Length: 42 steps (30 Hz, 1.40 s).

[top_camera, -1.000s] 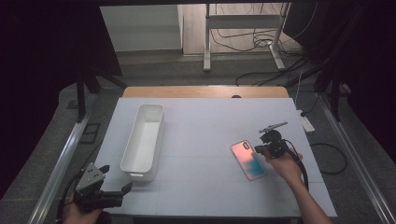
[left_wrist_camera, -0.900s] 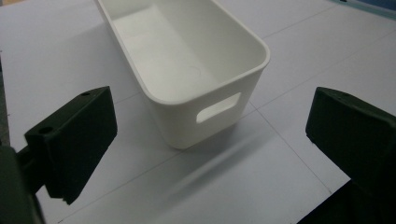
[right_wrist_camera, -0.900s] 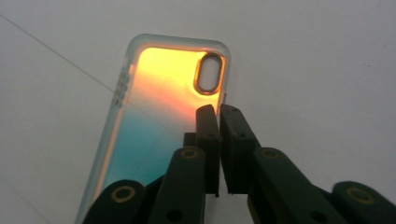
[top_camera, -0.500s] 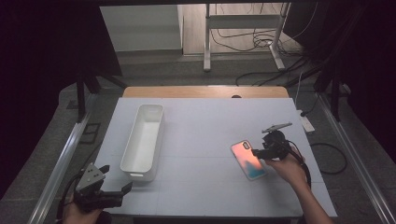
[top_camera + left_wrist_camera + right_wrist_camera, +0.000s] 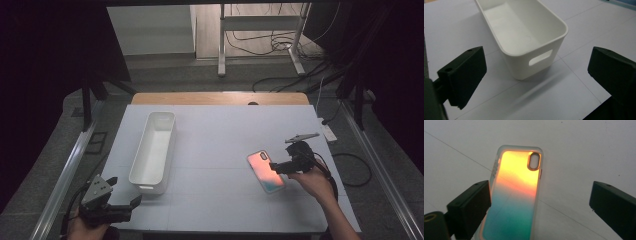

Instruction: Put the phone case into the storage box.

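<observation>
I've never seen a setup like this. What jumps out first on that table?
The glossy phone case fading from orange to teal glows against the pale table, lying flat at its right side. The right tool has just been opening its jaws around it, not pressing on it. Left of centre stands a long white plastic bin, empty.

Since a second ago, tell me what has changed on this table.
The right gripper has just been opening its jaws; they now stand wide, with the phone case lying flat on the table between them, not gripped. The case itself has hardly shifted. The left gripper stays open near the white bin, which has not moved.
</observation>
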Motion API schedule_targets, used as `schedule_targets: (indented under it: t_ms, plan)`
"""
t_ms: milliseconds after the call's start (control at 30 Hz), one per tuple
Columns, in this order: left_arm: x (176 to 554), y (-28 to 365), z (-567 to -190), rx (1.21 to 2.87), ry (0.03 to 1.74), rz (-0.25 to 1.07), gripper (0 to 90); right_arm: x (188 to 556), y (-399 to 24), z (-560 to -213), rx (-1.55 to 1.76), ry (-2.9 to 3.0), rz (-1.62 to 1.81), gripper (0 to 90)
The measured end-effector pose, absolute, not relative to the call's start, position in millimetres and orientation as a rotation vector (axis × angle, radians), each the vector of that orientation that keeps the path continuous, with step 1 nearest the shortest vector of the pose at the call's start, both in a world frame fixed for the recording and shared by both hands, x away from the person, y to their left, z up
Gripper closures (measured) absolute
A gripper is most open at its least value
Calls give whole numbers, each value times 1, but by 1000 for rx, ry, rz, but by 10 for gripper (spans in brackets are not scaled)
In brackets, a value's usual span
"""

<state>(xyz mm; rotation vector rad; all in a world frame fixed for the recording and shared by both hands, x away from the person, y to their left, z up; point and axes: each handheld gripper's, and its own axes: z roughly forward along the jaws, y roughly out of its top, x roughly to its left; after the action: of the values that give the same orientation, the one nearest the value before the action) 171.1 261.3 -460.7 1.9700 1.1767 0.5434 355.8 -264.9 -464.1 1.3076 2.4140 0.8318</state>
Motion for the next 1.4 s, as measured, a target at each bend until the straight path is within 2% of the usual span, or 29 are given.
schedule_targets:
  t_ms: [500, 1400]
  plan:
    - [171, 261, -461, 1975, 1173, 542, 30, 355, -269, -467, 1365, 2455, 902, 0]
    - [172, 262, -461, 1969, 1178, 524, 30, 357, -268, -508, 1347, 2520, 672, 0]
